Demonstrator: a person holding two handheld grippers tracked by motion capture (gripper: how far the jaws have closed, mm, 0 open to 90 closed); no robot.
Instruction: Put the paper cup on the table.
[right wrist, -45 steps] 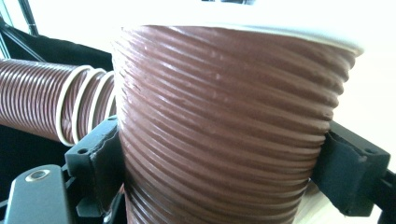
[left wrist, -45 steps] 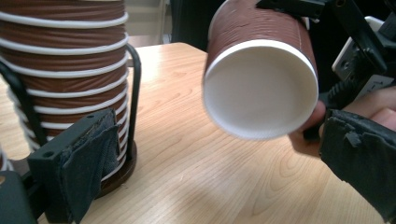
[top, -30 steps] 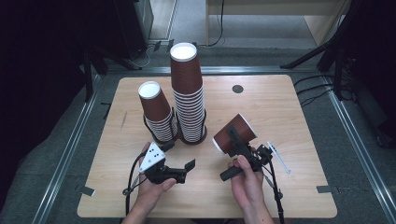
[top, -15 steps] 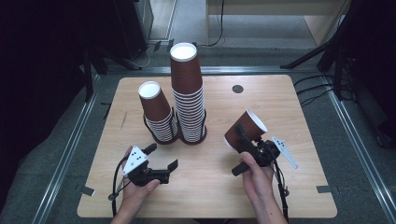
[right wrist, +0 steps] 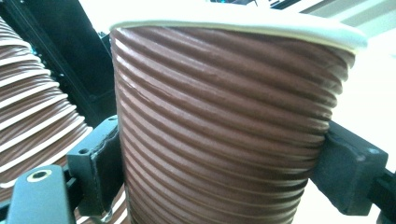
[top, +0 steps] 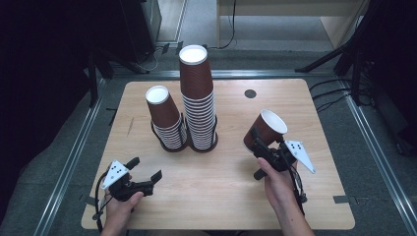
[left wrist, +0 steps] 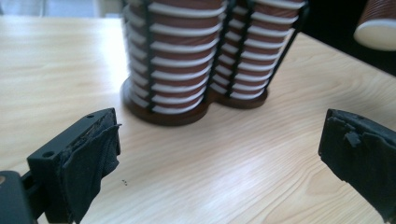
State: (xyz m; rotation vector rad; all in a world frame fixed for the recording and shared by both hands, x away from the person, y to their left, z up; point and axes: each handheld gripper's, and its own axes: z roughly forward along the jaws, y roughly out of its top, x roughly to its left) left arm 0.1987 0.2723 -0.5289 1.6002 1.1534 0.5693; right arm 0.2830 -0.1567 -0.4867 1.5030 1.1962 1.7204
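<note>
A brown ribbed paper cup (top: 264,130) with a white rim is gripped at right of the table, mouth up and leaning a little right. My right gripper (top: 258,143) is shut on its lower wall; in the right gripper view the cup (right wrist: 224,116) sits between both pads (right wrist: 100,163). Two stacks of upturned cups stand mid-table in black holders: a short stack (top: 164,119) and a tall stack (top: 198,101). My left gripper (top: 145,168) is open near the front left, holding nothing. Its view faces the stacks (left wrist: 173,60) across bare wood, between wide-apart pads (left wrist: 93,154).
The wooden table (top: 221,196) has a small black round cap (top: 250,93) at back right. Dark floor, metal rails and stands surround it. The held cup's rim (left wrist: 378,28) shows at the top right of the left gripper view.
The right gripper has turned the cup so its mouth faces up and carried it a little right. The left gripper has drawn back to the left, still open.
</note>
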